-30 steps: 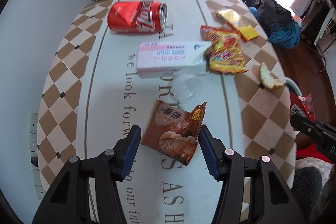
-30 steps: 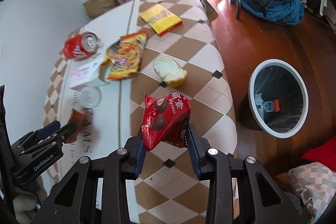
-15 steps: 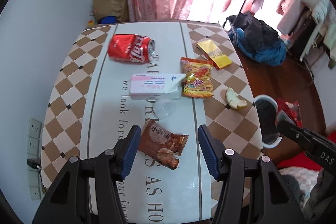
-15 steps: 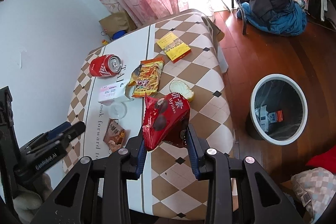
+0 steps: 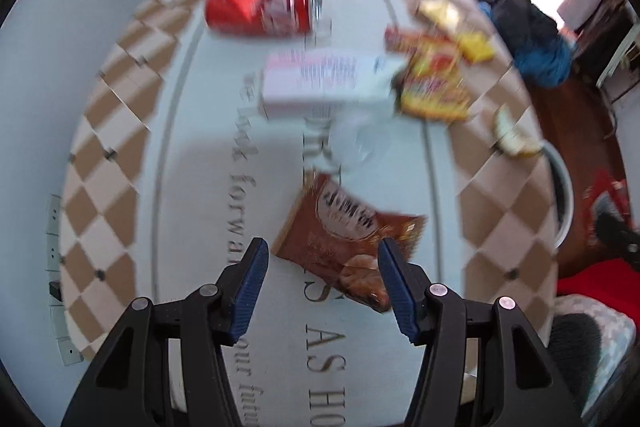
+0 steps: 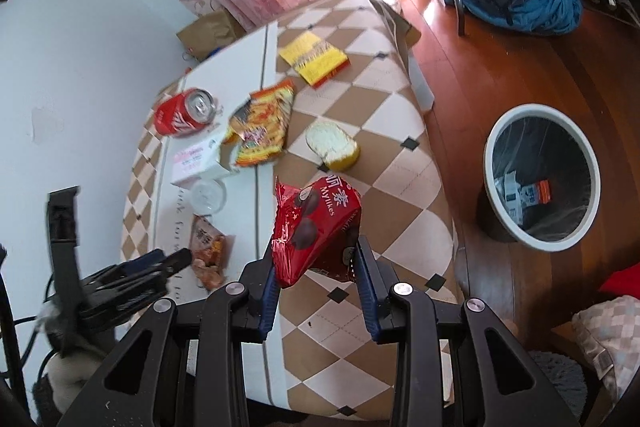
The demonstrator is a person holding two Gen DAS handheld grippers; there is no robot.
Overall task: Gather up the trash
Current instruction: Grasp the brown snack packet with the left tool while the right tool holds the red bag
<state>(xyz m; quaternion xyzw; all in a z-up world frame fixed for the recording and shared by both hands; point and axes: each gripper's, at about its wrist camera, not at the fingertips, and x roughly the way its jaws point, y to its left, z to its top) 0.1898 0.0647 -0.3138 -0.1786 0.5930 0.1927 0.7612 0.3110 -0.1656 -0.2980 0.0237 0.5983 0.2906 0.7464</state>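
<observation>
My left gripper (image 5: 322, 247) hangs open just above a brown snack wrapper (image 5: 348, 239) lying on the table (image 5: 192, 163); the wrapper's near end lies between the blue fingers. In the right wrist view my right gripper (image 6: 316, 255) is shut on a red Mylikes bag (image 6: 316, 227), held over the table's checkered right part. The white-rimmed trash bin (image 6: 542, 183) with a black liner stands on the wooden floor to the right of the table. The left gripper (image 6: 160, 261) also shows there, beside the brown wrapper (image 6: 208, 247).
On the table lie a red cola can (image 5: 262, 7), a pink-and-white carton (image 5: 324, 83), a clear plastic cup (image 5: 356, 143), an orange-yellow snack bag (image 5: 434, 83), a yellow packet (image 6: 314, 57) and a bread slice (image 6: 332, 145). A pile of clothes (image 6: 516, 3) is on the floor beyond.
The left gripper has dropped back down toward the brown wrapper after rising half a second ago. The right gripper keeps the red bag, shifted slightly closer to the table.
</observation>
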